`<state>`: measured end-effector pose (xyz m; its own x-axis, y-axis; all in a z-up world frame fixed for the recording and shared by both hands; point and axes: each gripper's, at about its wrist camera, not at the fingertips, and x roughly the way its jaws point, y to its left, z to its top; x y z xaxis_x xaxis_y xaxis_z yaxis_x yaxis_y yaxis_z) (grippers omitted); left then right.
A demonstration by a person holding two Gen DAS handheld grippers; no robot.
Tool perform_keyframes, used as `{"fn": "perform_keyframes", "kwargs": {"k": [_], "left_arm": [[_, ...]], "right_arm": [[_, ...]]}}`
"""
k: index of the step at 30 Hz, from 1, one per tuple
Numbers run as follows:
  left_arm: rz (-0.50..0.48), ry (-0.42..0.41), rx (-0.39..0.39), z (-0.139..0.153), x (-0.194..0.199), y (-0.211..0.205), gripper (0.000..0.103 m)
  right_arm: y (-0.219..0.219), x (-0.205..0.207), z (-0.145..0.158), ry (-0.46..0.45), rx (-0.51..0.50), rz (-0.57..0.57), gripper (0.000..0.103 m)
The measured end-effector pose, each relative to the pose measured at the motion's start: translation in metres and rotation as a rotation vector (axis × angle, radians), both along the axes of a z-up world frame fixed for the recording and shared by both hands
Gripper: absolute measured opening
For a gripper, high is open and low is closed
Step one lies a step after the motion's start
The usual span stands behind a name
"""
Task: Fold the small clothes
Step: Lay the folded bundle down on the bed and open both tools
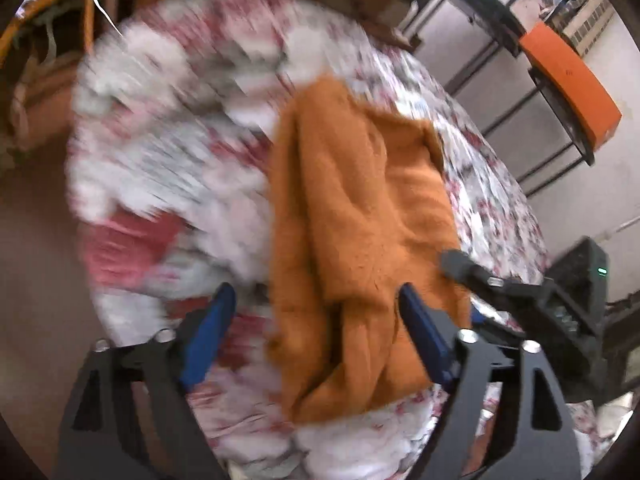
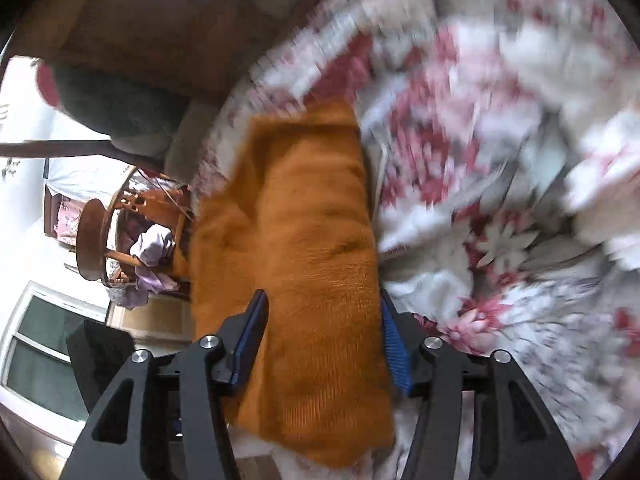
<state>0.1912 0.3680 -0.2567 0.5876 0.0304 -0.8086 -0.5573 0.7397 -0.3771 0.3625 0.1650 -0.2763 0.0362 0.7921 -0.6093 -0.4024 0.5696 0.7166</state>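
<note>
A: Where is the orange garment (image 1: 352,216)?

B: It lies folded into a long strip on the bed (image 1: 168,128), on the red-and-white flowered bedspread (image 2: 500,216). Seen along the left tool (image 1: 316,316), it stretches away straight ahead, its near end between the two blue pads.

A: Is the left tool clamped on it?

B: No. Its jaws stand wide apart. The left pad (image 1: 208,340) sits over the bedspread, clear of the cloth. The right pad (image 1: 426,332) lies at the garment's right edge, not pressing it.

A: And the right tool (image 2: 322,336)?

B: The garment's near end runs between its pads too. The jaws stand apart with the strip filling the gap. The cloth lies flat and unpinched, so I read it as let go, though the edges come right up to both pads.

A: Can the two tools see each other?

B: From the left tool, the black tip of the right tool (image 1: 464,266) shows ahead and to the right, resting at the garment's right border.

A: Anything else near?

B: Beyond the right tool's left side, a wooden rack (image 2: 120,236) holds pale purple cloth. The bedspread is blurred in both views.
</note>
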Motion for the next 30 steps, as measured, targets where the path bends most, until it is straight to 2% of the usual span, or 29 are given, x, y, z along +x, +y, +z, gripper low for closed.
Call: {"fn": "perform_keyframes", "kwargs": {"k": [2,5,7,9,10,11,13,15,17,19,24,28,30], "left_arm": [[0.044,-0.010,0.005,0.011,-0.010,0.012,0.083],[0.090,0.029,0.015,0.013,-0.003,0.029,0.083],[0.086,0.101,0.040,0.001,0.010,0.035,0.087],[0.106,0.171,0.053,-0.021,0.016,0.039,0.095],[0.121,0.183,0.061,-0.029,0.017,0.040,0.099],[0.125,0.183,0.056,-0.033,0.016,0.042,0.099],[0.122,0.177,0.033,-0.038,0.015,0.045,0.099],[0.111,0.184,0.057,-0.034,0.016,0.044,0.099],[0.095,0.155,0.072,-0.019,0.014,0.043,0.098],[0.086,0.108,0.083,-0.001,0.014,0.045,0.098],[0.082,0.098,0.126,0.014,0.044,0.055,0.097],[0.101,0.167,0.141,-0.009,0.068,0.065,0.099],[0.099,0.167,0.130,-0.026,0.072,0.068,0.099]], "right_arm": [[-0.003,-0.005,0.015,-0.049,0.011,0.001,0.056],[0.004,-0.016,0.036,-0.114,0.012,0.051,0.056],[0.018,-0.026,0.048,-0.180,-0.026,0.107,0.056],[0.036,-0.035,0.044,-0.224,-0.141,0.174,0.056],[0.040,-0.034,0.032,-0.197,-0.186,0.195,0.055],[0.043,-0.032,0.021,-0.166,-0.208,0.201,0.054],[0.039,-0.027,0.003,-0.130,-0.226,0.194,0.042],[0.033,-0.025,0.002,-0.117,-0.215,0.173,0.036],[0.026,-0.023,0.016,-0.106,-0.168,0.149,0.038],[0.021,-0.016,0.036,-0.143,-0.122,0.123,0.047],[0.046,0.017,0.052,-0.185,-0.139,0.099,0.049],[0.076,0.055,0.032,-0.171,-0.176,0.057,0.054],[0.090,0.070,0.006,-0.128,-0.229,0.024,0.054]]}}
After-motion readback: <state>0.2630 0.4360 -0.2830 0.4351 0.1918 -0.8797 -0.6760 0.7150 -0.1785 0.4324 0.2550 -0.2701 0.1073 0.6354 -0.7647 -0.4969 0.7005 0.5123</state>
